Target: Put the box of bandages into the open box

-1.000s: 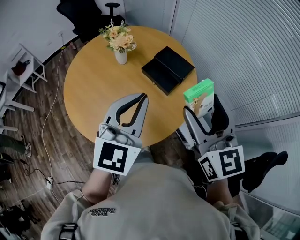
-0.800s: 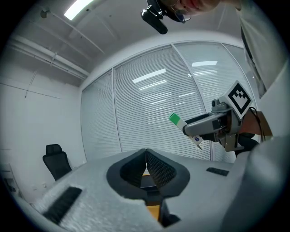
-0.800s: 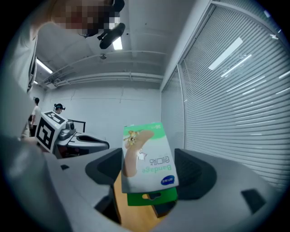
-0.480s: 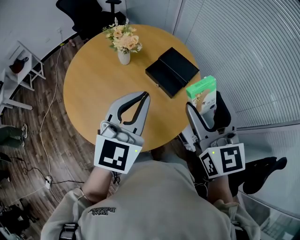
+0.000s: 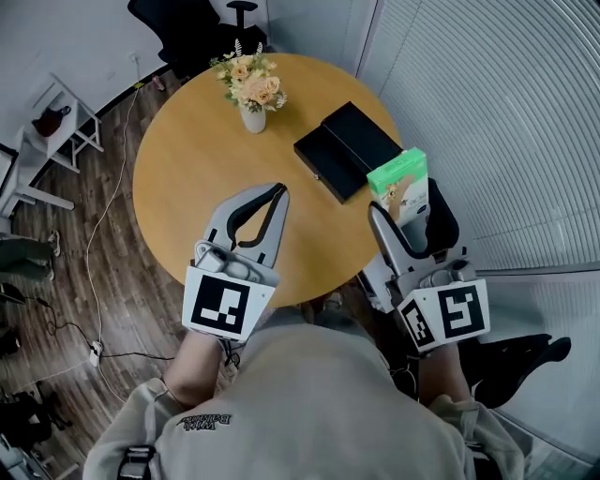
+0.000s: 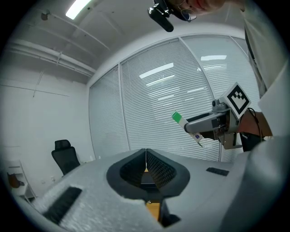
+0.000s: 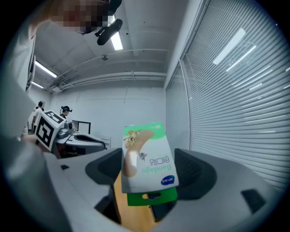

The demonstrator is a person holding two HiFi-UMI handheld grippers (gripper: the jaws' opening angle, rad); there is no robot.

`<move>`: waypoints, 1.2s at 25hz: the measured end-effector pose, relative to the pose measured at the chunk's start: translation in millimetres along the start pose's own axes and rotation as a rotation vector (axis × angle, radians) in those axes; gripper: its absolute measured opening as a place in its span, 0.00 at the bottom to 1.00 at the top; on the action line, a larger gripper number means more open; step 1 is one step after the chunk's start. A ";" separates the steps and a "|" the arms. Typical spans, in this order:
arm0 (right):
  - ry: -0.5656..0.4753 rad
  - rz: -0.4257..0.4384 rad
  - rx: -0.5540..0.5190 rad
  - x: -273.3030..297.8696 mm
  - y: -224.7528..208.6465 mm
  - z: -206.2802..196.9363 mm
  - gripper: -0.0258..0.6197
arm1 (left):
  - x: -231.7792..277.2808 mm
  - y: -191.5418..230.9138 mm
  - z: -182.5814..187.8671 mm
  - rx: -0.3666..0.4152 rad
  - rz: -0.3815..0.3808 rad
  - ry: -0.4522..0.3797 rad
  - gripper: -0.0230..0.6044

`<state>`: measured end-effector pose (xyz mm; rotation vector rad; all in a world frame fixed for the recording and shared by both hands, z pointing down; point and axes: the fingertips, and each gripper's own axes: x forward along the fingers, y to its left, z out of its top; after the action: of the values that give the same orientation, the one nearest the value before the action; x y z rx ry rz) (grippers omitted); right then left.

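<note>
The bandage box (image 5: 398, 185), white with a green top, is held upright in my right gripper (image 5: 405, 208), which is shut on it, above the table's right edge. In the right gripper view the bandage box (image 7: 147, 158) stands between the jaws with its printed face towards the camera. The open black box (image 5: 345, 150) lies on the round wooden table (image 5: 197, 159), just beyond and left of the bandage box. My left gripper (image 5: 277, 191) hovers over the table's near part, jaws shut and empty; the left gripper view shows the pads (image 6: 153, 166) pressed together.
A vase of flowers (image 5: 251, 89) stands at the table's far side. A black office chair (image 5: 202, 23) is beyond the table and a white shelf (image 5: 56, 131) stands at the left. Cables run over the wooden floor (image 5: 94, 272). Window blinds (image 5: 506, 112) fill the right.
My right gripper has carried the bandage box a little nearer the black box's near right corner. The left gripper stays shut and has shifted slightly left.
</note>
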<state>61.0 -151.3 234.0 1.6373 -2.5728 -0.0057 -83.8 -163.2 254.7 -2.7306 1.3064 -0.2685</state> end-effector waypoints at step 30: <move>0.108 0.096 0.075 111.3 -58.4 -52.9 0.57 | 99.8 16.0 -6.9 0.040 0.014 0.019 0.07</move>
<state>71.2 -274.2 292.0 1.4904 -2.5953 0.1825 -35.9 -251.1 270.2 -2.6917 1.3092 -0.3166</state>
